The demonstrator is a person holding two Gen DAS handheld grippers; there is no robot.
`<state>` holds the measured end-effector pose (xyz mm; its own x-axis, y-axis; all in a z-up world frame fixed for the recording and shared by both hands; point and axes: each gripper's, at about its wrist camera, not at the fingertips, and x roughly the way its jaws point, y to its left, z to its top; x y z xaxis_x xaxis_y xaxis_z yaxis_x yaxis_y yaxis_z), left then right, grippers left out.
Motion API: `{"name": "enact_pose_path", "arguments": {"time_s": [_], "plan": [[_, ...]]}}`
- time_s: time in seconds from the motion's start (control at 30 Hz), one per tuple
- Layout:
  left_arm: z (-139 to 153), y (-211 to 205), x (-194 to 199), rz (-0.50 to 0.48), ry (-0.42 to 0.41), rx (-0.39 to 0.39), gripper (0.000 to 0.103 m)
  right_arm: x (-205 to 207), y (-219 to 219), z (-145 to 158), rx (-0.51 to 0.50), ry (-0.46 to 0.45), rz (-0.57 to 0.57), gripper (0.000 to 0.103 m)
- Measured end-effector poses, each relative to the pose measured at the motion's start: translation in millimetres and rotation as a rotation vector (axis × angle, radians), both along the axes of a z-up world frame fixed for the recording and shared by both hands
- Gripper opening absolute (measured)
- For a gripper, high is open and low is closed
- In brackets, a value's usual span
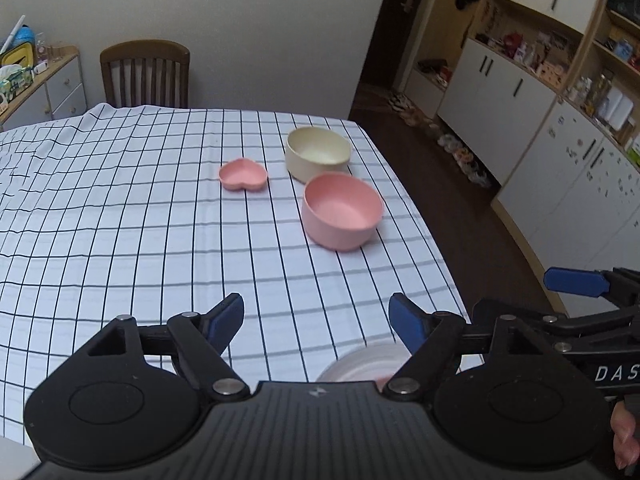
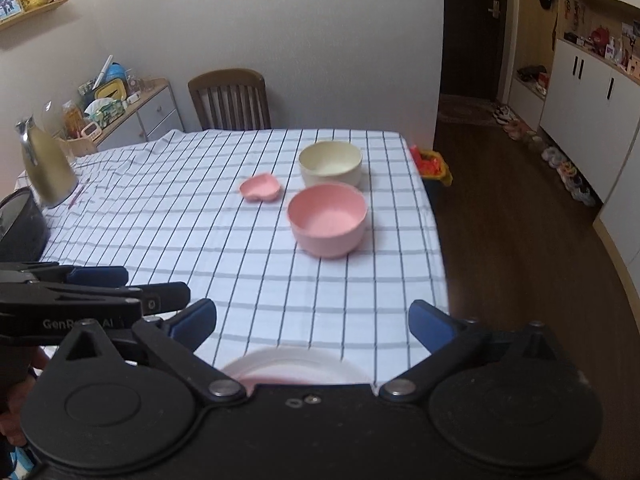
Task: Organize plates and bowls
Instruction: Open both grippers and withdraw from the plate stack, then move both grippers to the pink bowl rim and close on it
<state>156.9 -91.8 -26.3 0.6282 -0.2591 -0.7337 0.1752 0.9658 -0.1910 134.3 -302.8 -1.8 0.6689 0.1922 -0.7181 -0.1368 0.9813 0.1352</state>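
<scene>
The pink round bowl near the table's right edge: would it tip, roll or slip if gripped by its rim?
The pink round bowl looks wide and flat-based, so it probably will not tip or roll. Its matte, thick wall suggests light plastic or fibre, likely sturdy. The smooth rim might slip somewhat between narrow pads.

Both grippers — left (image 1: 316,322), right (image 2: 312,326) — gape wide, side by side, empty.

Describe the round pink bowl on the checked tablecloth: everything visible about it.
The pink bowl is round, deep and straight-walled, with a matte finish that looks like plastic or a fibre composite. It stands upright and empty on the checked tablecloth, near the table's right edge. A cream bowl of similar shape stands just behind it; whether the two touch cannot be told. A small pink heart-shaped dish lies apart to its left. Neither claw touches it.
</scene>
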Motion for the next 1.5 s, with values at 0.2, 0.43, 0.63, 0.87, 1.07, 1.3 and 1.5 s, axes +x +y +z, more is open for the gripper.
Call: {"name": "enact_pose_path", "arguments": {"time_s": [0.2, 0.43, 0.63, 0.87, 1.07, 1.3, 1.5], "plan": [[-5, -8, 44, 0.083, 0.001, 0.004, 0.079, 51, -20, -8, 0.009, 0.025, -0.023, 0.103], [-26, -14, 102, 0.166, 0.052, 0.035, 0.079, 115, -37, -35, 0.016, 0.098, -0.027, 0.101], [-53, -26, 149, 0.201, 0.132, 0.082, 0.079, 162, -46, -59, 0.029, 0.151, -0.041, 0.095], [-80, -41, 183, 0.217, 0.176, 0.101, 0.079, 201, -48, -86, 0.049, 0.22, -0.037, 0.077], [-101, -49, 202, 0.224, 0.207, 0.107, 0.079, 218, -39, -102, 0.03, 0.254, -0.008, 0.072], [-116, -56, 210, 0.206, 0.201, 0.138, 0.078, 228, -31, -113, 0.028, 0.273, 0.025, 0.051], [-122, -58, 210, 0.182, 0.238, 0.073, 0.042, 230, -27, -117, 0.036, 0.276, 0.04, 0.031]]}}
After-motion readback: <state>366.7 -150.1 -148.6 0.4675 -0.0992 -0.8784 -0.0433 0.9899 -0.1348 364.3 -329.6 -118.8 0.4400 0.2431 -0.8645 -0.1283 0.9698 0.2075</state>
